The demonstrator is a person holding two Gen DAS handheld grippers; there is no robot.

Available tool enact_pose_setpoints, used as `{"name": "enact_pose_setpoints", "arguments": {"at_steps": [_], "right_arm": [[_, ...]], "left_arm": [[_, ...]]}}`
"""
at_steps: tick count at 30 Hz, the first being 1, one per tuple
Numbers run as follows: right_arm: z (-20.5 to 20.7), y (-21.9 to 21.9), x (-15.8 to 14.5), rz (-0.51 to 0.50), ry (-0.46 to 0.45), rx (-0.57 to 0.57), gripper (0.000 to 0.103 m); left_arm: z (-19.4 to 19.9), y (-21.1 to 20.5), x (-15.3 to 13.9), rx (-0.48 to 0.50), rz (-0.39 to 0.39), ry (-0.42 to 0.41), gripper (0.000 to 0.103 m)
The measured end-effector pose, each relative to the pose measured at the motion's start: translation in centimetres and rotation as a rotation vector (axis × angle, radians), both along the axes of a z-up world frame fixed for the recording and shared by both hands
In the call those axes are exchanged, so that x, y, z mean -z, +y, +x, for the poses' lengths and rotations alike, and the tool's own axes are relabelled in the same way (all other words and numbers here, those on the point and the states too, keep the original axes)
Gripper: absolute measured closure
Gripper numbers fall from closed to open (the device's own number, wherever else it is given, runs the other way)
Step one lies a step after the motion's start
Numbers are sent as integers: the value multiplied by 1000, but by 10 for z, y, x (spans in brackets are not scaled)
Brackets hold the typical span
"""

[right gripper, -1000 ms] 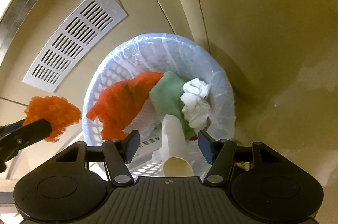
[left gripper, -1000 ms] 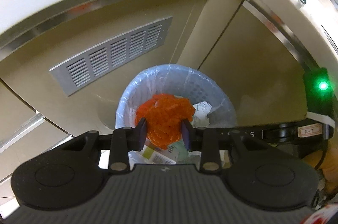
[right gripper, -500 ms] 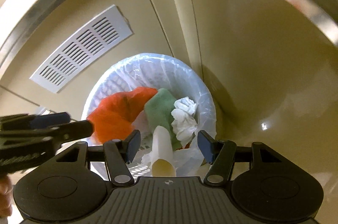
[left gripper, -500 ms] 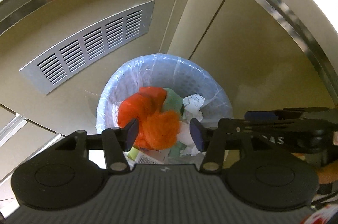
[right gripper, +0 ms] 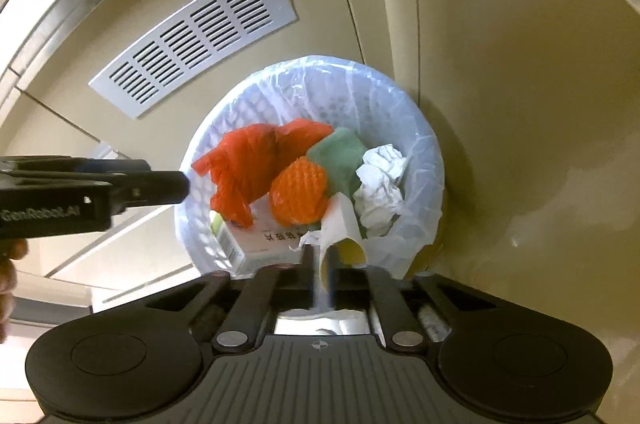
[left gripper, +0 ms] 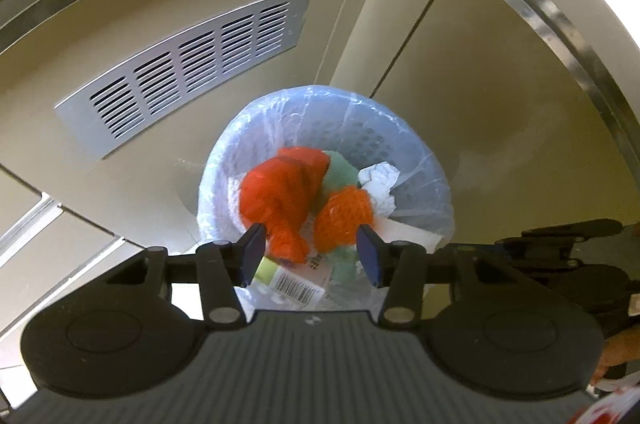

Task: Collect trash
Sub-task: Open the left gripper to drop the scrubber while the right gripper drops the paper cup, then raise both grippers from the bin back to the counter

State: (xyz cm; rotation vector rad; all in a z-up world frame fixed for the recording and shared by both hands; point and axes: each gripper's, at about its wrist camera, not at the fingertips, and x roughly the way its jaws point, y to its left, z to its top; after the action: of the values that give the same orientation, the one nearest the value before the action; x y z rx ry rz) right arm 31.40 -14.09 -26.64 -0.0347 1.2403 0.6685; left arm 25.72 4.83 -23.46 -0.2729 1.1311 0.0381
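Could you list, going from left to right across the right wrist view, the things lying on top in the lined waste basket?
Red plastic bag → orange foam net → green cloth → crumpled white paper.

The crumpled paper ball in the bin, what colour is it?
White. The crumpled paper ball shows best in the right wrist view.

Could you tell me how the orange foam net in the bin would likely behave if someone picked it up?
The orange foam net looks light and squashy: open mesh, bunched up. It probably grips easily, given its ribbed surface, and seems unlikely to roll, nestled among other trash.
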Motion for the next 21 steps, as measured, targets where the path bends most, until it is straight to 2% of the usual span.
{"name": "enact_pose_setpoints", "arguments": {"at_steps": [5, 21], "right_arm": [[2, 8, 11, -2, -32, -25, 102], [3, 43, 54, -17, 44, -39, 102]], "left_arm": [[-4, 9, 2, -21, 4, 5, 58], [-17, 28, 1, -78, 11, 19, 58]]}}
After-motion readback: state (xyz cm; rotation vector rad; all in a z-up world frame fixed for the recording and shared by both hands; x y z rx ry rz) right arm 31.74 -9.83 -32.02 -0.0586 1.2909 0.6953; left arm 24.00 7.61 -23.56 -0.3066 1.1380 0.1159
